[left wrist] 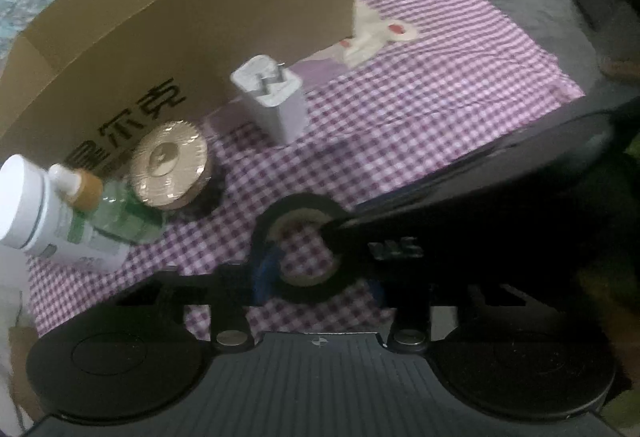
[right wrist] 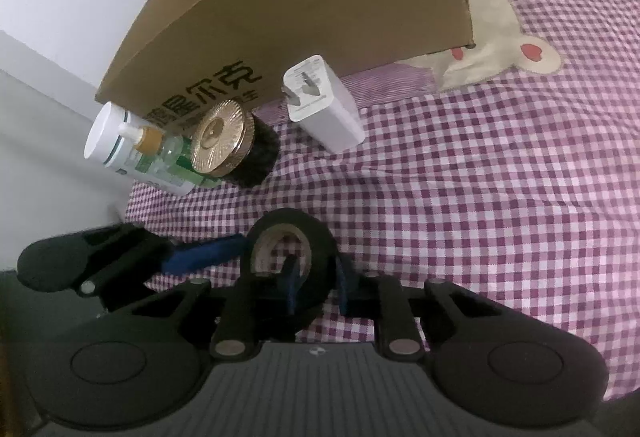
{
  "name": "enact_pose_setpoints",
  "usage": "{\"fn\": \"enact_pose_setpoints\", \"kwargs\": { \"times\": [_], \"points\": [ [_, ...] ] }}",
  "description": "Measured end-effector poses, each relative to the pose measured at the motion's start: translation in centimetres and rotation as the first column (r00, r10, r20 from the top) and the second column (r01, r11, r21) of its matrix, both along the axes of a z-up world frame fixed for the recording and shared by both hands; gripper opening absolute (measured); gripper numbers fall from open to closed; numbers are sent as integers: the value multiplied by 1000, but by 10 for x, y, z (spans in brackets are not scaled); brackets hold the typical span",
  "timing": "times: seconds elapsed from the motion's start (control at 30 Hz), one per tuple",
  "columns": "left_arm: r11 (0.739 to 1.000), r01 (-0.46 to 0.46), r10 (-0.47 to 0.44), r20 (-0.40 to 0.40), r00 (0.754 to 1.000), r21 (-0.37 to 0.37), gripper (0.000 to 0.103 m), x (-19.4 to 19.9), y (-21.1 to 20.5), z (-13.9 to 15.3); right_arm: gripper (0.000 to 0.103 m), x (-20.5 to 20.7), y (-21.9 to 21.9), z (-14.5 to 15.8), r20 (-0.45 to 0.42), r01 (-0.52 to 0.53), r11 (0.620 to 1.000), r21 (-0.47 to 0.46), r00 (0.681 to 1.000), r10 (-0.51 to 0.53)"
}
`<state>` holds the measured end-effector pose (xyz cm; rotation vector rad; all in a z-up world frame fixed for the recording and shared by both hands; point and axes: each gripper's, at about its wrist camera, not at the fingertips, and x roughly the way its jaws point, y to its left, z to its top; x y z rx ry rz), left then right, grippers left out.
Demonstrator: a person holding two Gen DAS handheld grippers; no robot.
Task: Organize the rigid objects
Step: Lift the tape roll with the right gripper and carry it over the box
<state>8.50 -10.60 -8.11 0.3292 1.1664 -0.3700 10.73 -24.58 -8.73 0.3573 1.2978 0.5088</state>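
Right wrist view, left to right: a white jar [right wrist: 105, 141], a clear bottle [right wrist: 166, 161] and a gold-capped brush [right wrist: 224, 141] clustered at the checked cloth's [right wrist: 480, 197] left edge against the cardboard box [right wrist: 300, 17]; a white charger [right wrist: 324, 105] lay just beside them. Nearest me, my left gripper [left wrist: 304, 257] and right gripper [right wrist: 316, 281] both pinched the black tape roll [right wrist: 286, 257] by its rim, one finger of each inside the ring.
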Motion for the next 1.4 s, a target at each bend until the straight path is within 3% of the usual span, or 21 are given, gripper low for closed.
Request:
{"fn": "enact_pose_setpoints", "kwargs": {
  "times": [0.2, 0.33, 0.5, 0.67, 0.9, 1.13, 1.4],
  "points": [
    [1000, -27, 27, -19, 999, 0, 32, 6, 2, -3, 15, -2, 0, 3, -1, 3, 1000, 20, 1000, -3],
    [998, -55, 54, -23, 998, -41, 35, 4, 16, 4, 15, 0, -5, 5, -1, 19, 999, 35, 1000, -19],
    [995, -78, 79, -1, 997, -64, 55, -4, 41, 19, 16, 6, -22, 15, 24, 52, 995, 81, 998, -54],
    [992, -88, 86, -18, 996, -88, 64, -7, 52, 18, 22, 8, -27, 19, 30, 41, 996, 80, 999, -44],
    [993, -65, 59, -57, 997, -95, 66, 1, 40, 1, 36, 0, -6, 14, 43, -13, 999, 37, 999, 12],
    [997, -43, 40, -44, 998, -62, 66, 5, 30, -10, 36, -4, 13, 6, 76, -73, 997, -33, 994, 75],
    [999, -26, 25, -16, 1000, -46, 65, 6, 26, -15, 33, -1, 24, 1, 107, -105, 993, -47, 988, 109]
  ]
}}
